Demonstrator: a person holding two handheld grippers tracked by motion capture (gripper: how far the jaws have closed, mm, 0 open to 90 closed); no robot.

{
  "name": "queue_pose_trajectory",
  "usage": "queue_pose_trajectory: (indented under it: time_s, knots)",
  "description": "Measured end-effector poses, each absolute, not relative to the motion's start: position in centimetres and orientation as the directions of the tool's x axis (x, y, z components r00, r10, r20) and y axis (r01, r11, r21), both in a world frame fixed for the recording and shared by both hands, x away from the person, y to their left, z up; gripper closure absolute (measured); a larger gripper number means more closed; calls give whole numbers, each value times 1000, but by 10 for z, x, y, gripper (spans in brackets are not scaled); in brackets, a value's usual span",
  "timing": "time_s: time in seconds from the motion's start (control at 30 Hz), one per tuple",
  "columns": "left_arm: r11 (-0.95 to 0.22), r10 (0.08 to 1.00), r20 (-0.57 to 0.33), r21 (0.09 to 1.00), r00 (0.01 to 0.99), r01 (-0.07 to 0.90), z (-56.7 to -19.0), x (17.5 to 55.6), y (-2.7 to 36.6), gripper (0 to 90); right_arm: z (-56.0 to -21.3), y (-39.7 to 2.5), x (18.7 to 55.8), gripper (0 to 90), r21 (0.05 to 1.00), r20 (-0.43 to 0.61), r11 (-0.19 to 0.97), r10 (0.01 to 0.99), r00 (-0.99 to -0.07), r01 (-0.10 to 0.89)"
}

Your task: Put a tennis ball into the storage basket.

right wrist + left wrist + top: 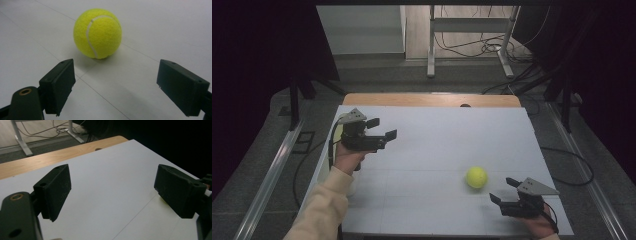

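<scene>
The right gripper (505, 190) is wide open w/ nothing in it. It sits low at the near right of the table (432, 150), jaws aimed at the ball (476, 177). In the right gripper view the right gripper (116, 85) has its 2 black jaws far apart, and the ball (97, 33) lies just past them, near but not touching.

The left gripper (382, 128) is wide open too, empty, held up over the far left of the table, well apart from the ball. In the left gripper view the left gripper (112, 190) has bare white table (105, 170) between its jaws.

Count: 2 grippers, 1 ball, 1 table. No box or bowl holds the ball; it lies right on the white top, toward the near right.

The ball is round, bright yellow-green & fuzzy, w/ a pale curved seam line. It casts a soft shadow on the table. Thin lines cross the white top by it.

Past the far edge of the table, cables (472, 47) lie on the floor.
</scene>
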State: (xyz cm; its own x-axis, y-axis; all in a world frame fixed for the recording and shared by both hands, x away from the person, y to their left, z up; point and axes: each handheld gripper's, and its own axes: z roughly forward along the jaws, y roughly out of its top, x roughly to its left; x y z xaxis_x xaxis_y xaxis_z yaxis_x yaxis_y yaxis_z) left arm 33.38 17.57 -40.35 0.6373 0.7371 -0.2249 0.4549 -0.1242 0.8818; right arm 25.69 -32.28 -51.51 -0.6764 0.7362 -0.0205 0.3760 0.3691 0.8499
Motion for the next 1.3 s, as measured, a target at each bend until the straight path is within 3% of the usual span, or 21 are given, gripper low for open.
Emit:
queue_pose_trajectory:
  time_s: [1.3]
  knots:
    - [-230,632,-194,878,750,420,-415,325,113,148,-517,-319,268,158,851,-7,366,725,-689,377]
